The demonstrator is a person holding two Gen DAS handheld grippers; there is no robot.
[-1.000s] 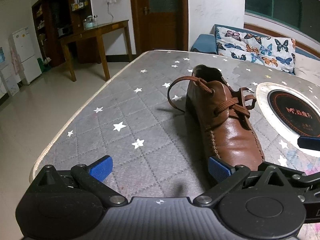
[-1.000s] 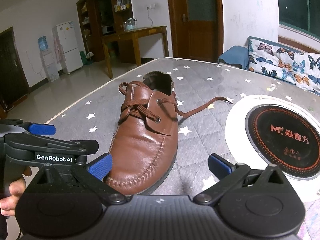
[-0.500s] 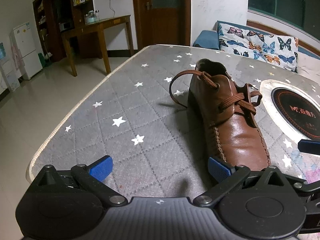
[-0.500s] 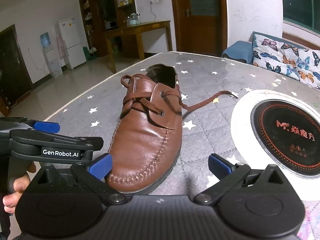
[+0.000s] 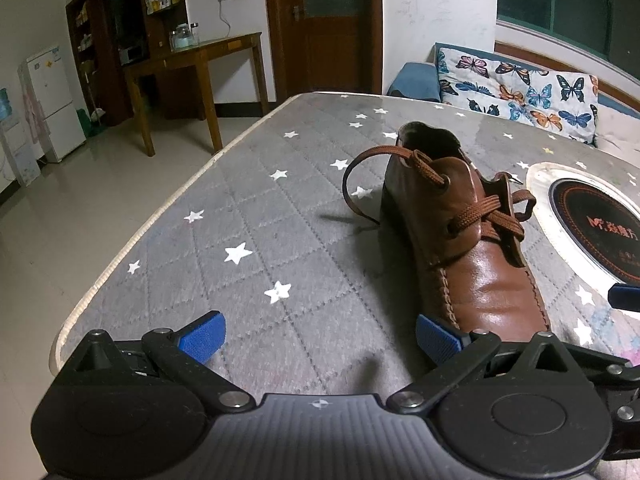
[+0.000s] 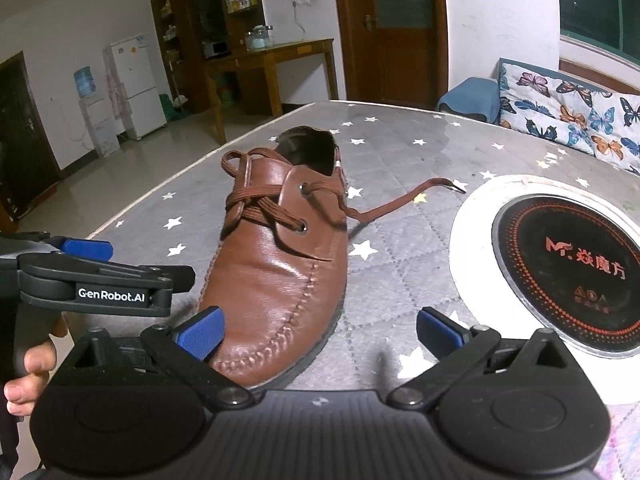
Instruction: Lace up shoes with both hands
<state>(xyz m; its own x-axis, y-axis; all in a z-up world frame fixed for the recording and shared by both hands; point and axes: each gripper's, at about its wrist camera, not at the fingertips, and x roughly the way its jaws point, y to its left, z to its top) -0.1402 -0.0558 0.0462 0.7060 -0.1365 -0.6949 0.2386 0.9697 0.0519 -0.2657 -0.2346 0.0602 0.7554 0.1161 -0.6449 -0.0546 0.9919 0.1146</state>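
Note:
A brown leather shoe point(image 5: 472, 248) point(image 6: 280, 272) lies on the grey star-patterned table, toe towards me. Its brown lace is threaded through the eyelets and untied. One lace end point(image 5: 356, 184) loops out on the shoe's left side; the other lace end point(image 6: 404, 200) trails across the table on the right. My left gripper point(image 5: 320, 338) is open, low over the table just left of the toe. My right gripper point(image 6: 320, 332) is open at the toe, its left fingertip point(image 6: 200, 330) in front of the toe cap. Neither holds anything.
A round induction cooktop point(image 6: 568, 256) in a white ring sits right of the shoe. The table edge point(image 5: 132, 240) runs along the left, with floor beyond. A butterfly-print sofa point(image 5: 516, 88) stands behind. A hand point(image 6: 28, 376) holds the left gripper's handle.
Both grippers have drawn slightly closer to the shoe, so it looks a little larger. Both stay open and the laces lie as before.

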